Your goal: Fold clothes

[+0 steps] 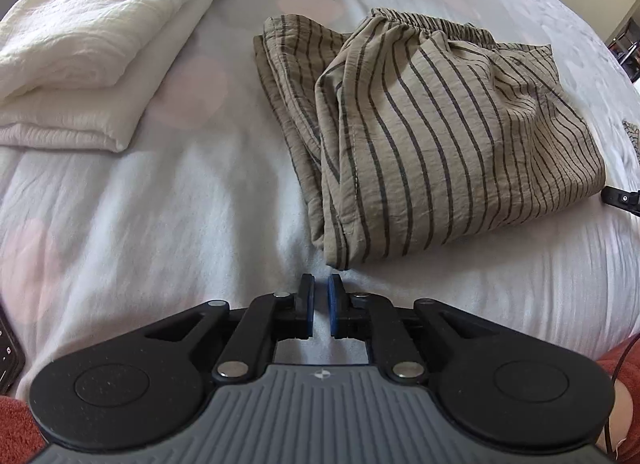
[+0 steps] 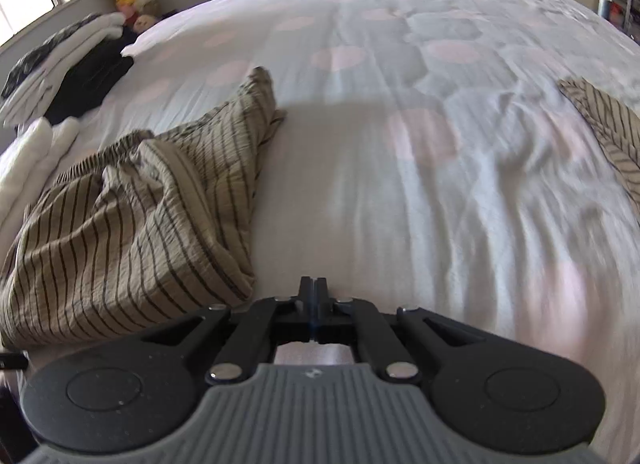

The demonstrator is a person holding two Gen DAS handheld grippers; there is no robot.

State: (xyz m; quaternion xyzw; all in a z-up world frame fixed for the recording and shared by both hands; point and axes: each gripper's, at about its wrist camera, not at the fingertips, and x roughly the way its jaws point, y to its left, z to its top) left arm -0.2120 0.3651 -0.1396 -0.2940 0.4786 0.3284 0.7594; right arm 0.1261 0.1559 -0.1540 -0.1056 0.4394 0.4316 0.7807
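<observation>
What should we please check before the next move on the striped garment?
1. Left gripper free of cloth: ok, a narrow gap, nothing in it.
2. Right gripper free of cloth: ok, shut on nothing.
3. Striped garment folded flat: not ok, bunched, layers uneven.
4. Garment clear of white stack: ok, apart.
5. Bare bedspread beside it: ok.
6. Second striped piece folded: cannot tell, cut off.
</observation>
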